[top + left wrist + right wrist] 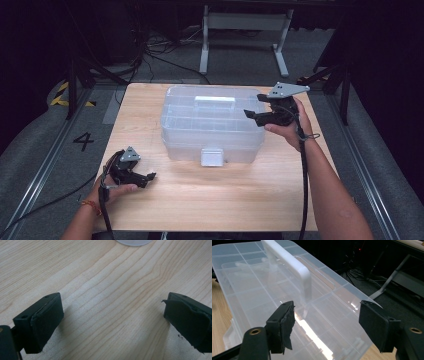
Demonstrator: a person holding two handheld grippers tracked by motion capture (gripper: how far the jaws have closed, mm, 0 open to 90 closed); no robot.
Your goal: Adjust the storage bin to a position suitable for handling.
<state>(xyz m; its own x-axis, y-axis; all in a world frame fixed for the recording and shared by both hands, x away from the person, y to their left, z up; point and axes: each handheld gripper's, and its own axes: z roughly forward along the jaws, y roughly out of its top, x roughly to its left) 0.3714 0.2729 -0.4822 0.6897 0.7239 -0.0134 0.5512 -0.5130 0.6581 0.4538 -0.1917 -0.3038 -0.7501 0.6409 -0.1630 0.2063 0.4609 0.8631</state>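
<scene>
This looks like a recording lab or test studio, not a home or shop; a bare wooden bench [210,200] stands alone on grey carpet [30,145], walled in by black curtains [385,75] on both sides; metal rails [45,170] run along the floor beside it; a black numeral "4" [83,141] is marked on the carpet (a station number, it seems); yellow-and-black hazard tape [62,95] lies at the far left; loose cables [165,55] trail across the floor toward a white metal frame [245,30] at the back.
</scene>
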